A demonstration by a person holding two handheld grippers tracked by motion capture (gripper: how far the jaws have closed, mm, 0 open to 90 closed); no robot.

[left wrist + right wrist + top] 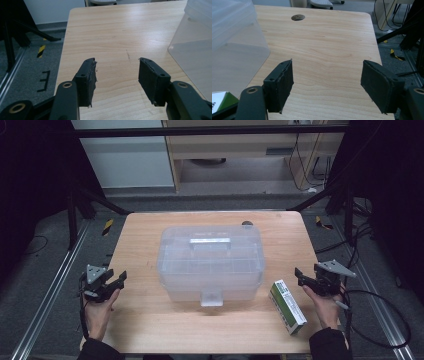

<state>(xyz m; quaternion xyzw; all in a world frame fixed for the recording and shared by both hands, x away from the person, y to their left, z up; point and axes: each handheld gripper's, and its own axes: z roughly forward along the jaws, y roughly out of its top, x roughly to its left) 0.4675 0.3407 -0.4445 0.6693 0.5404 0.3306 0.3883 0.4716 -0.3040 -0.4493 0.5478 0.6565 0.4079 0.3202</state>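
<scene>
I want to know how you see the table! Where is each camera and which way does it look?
High view: above the person's side, looking forward and down at the wooden table, clear box and green-white carton; hands and forearms show.
Left gripper view: on the left gripper, looking along its open jaws across the table.
Right gripper view: on the right gripper, likewise, jaws open.
Both gripper views share the clear box's side.
</scene>
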